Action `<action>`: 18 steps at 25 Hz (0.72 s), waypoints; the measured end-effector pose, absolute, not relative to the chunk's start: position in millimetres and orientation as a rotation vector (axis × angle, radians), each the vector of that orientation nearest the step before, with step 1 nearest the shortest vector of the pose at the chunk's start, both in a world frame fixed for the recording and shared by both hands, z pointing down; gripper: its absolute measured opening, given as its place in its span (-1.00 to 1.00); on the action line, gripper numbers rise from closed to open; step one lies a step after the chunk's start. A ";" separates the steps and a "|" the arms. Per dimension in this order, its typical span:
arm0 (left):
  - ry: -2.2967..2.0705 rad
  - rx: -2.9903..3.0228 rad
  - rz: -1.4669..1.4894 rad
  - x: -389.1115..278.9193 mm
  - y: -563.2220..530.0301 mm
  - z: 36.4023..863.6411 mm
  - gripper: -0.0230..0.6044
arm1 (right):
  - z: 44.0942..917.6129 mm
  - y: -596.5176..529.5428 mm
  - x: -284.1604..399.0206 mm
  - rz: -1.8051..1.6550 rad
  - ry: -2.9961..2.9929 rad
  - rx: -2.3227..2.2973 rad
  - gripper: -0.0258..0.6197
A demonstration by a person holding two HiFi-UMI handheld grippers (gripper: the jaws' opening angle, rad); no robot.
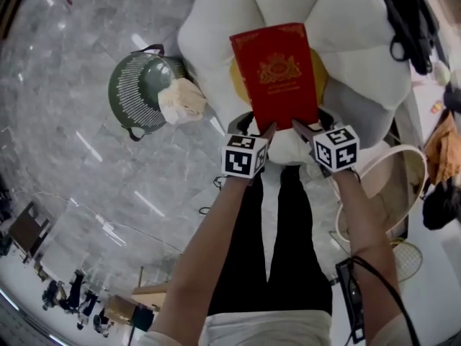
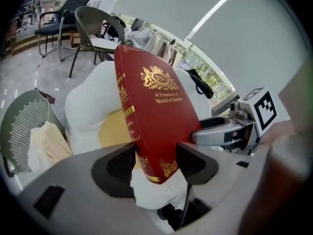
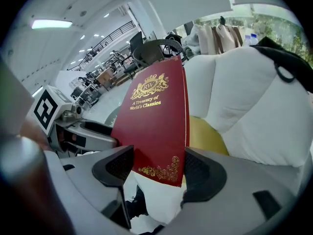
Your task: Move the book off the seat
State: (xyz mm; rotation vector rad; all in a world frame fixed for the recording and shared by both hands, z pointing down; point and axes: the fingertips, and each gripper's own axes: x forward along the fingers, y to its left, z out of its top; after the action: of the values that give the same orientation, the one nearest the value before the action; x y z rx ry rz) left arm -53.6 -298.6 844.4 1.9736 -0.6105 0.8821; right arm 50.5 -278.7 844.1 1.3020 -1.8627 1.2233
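Left gripper (image 1: 268, 130) and right gripper (image 1: 301, 126) each clamp book (image 1: 277, 74) at a bottom corner; long axis runs up-frame, over seat (image 1: 216, 27).

Bright daylight, fisheye edges (dark corners)

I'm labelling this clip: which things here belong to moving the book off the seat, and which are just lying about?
In the job: red book, held by the left gripper and right gripper; white seat below it.
Lying about: green basket, cloth in it, black bag.
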 end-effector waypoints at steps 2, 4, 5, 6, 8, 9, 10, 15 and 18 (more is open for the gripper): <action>-0.592 1.996 0.893 -54.3 -297.8 829.8 -0.11 | 830.4 -274.9 49.1 1.231 -1.866 1.336 0.07; -0.566 2.015 0.908 -54.8 -293.2 818.3 -0.11 | 820.2 -267.5 48.0 1.245 -1.867 1.366 0.07; -0.553 2.022 0.919 -54.7 -288.8 813.3 -0.11 | 815.4 -261.8 47.8 1.250 -1.867 1.379 0.07; -0.541 2.028 0.930 -54.2 -283.4 808.2 -0.11 | 810.6 -255.2 47.9 1.256 -1.865 1.391 0.07; -0.519 2.045 0.954 -51.8 -271.2 798.3 -0.11 | 801.3 -239.8 49.4 1.271 -1.859 1.422 0.07; -0.509 2.056 0.966 -50.0 -264.7 793.8 -0.11 | 797.1 -231.4 50.6 1.282 -1.855 1.441 0.07; -0.500 2.068 0.978 -48.2 -258.1 789.9 -0.11 | 793.4 -223.0 52.1 1.294 -1.852 1.461 0.07; -0.472 2.110 1.013 -35.1 -223.8 780.7 -0.11 | 783.0 -185.0 65.9 1.314 -1.855 1.515 0.07; -0.445 2.117 1.007 -23.8 -203.9 774.4 -0.11 | 779.3 -161.4 73.8 1.326 -1.838 1.544 0.07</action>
State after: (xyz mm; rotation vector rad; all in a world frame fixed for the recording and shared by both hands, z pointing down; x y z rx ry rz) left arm -23.8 -203.9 774.4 2.1175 -0.4452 1.0074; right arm 73.8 -161.4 779.3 1.5436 -1.8381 1.3264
